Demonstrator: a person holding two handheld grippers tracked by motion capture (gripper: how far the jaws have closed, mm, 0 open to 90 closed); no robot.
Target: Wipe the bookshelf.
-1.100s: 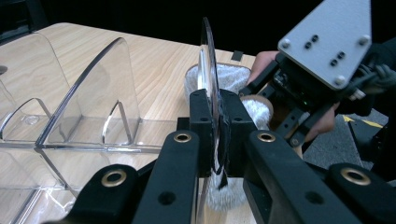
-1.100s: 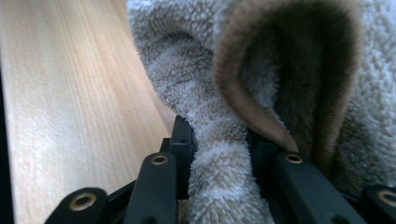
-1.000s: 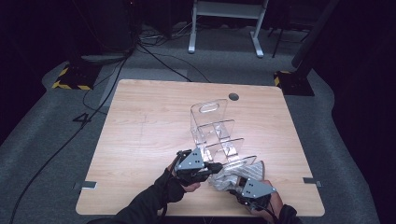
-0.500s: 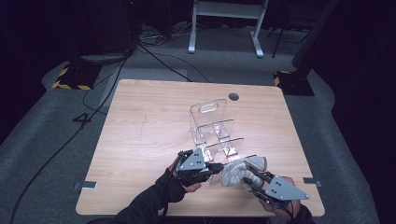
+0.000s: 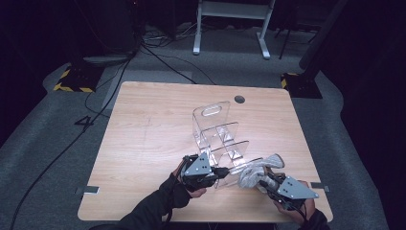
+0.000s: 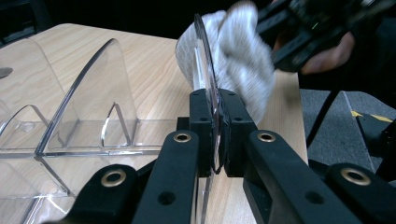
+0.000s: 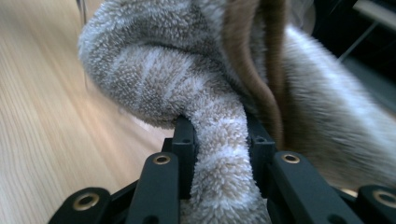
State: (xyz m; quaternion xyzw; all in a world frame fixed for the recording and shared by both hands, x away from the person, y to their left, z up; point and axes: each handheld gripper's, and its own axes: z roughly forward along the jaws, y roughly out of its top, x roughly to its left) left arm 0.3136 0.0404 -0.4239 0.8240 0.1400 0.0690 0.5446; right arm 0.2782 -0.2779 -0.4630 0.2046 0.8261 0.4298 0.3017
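A clear acrylic rack [image 5: 215, 127] with several dividers stands on the wooden table [image 5: 143, 134]. My left gripper [image 5: 223, 171] is at the rack's near end and is shut on a thin clear panel [image 6: 205, 60], which stands upright between the pads of the left gripper [image 6: 215, 112]. A fluffy grey-beige cloth [image 5: 256, 167] lies against that panel's far side [image 6: 243, 56]. My right gripper [image 5: 263, 181] comes in from the near right corner. In the right gripper view the right gripper [image 7: 219, 135] is shut on a fold of the cloth [image 7: 154, 70].
A round dark hole [image 5: 239, 99] sits near the table's far edge. Beyond the table stand a white metal frame [image 5: 230, 28] and yellow-black striped bases [image 5: 72, 81], with cables [image 5: 158, 52] on the grey floor. The table's near edge is close under both hands.
My right gripper has moved right and slightly up with the cloth, drawing it along the rack's near panel. The left gripper and the rack have kept still.
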